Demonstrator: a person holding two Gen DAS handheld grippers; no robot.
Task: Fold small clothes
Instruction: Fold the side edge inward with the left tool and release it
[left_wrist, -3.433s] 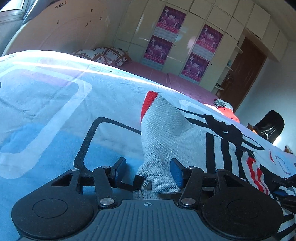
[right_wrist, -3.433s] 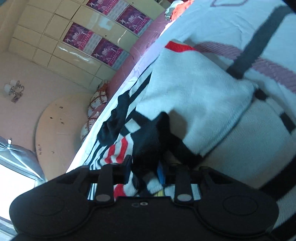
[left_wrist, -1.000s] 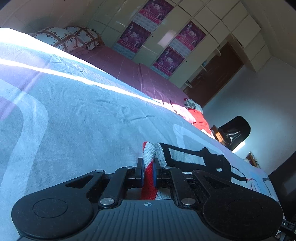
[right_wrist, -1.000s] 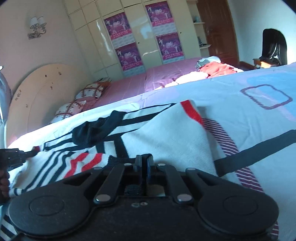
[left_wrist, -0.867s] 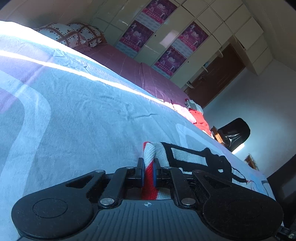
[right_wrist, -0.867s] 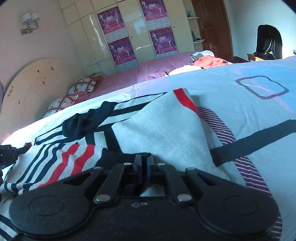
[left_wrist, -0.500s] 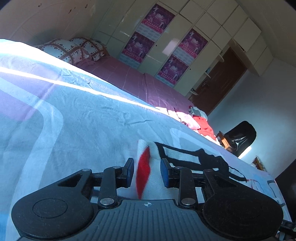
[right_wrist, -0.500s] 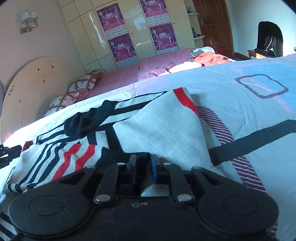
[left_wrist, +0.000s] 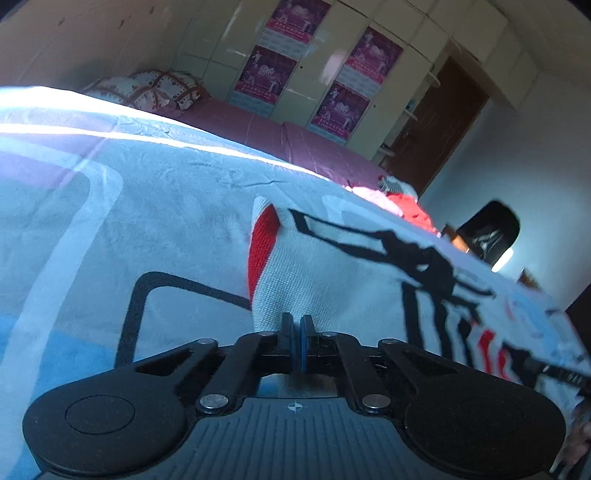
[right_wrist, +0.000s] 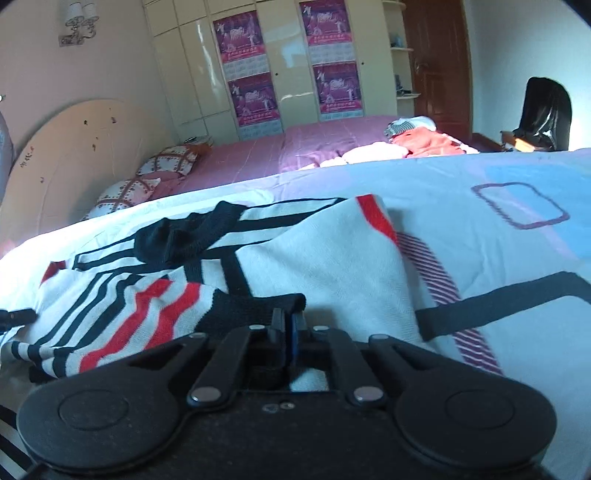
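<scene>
A small white knit sweater (left_wrist: 332, 266) with black and red stripes lies on the blue patterned bedspread (left_wrist: 110, 221). My left gripper (left_wrist: 295, 334) is shut with nothing between its fingers, just short of the sweater's near edge, below its red cuff (left_wrist: 260, 243). In the right wrist view the sweater (right_wrist: 314, 266) lies partly folded, with a striped sleeve (right_wrist: 122, 314) at the left. My right gripper (right_wrist: 288, 326) is shut and empty at the sweater's black hem (right_wrist: 255, 306).
A second bed with a pink sheet (right_wrist: 277, 151), pillows (right_wrist: 166, 162) and a pile of clothes (right_wrist: 417, 142) stands behind. A wardrobe with posters (right_wrist: 288, 66), a brown door (right_wrist: 439, 62) and a black chair (right_wrist: 543, 114) are further back.
Both grippers opened and let go of the sweater about half a second ago, then drew back a little and shut empty. The sweater now lies flat on the bedspread.
</scene>
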